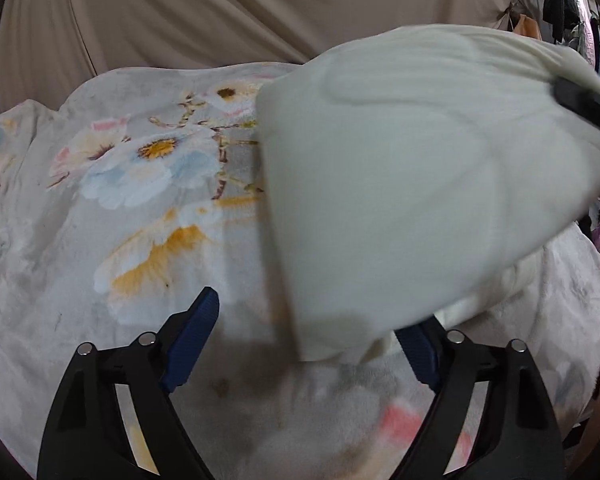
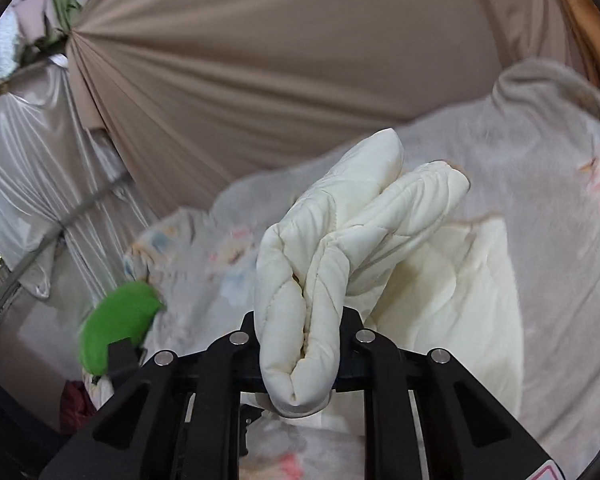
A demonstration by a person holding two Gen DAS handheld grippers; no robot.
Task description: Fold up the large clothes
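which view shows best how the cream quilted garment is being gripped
The right wrist view: the cream quilted garment sits bunched between the right hand-held gripper, its folds sharp. The left wrist view shows the same garment only as a blurred hanging sheet, with the left hand-held gripper open below it.

Right gripper, clamping cream quilted garment

One cream quilted garment, folded into two thick layers. One floral blanket under it. One tan curtain behind. One green object at blanket edge. Two grippers: left, right. Hanging clothes at far right, count unclear.
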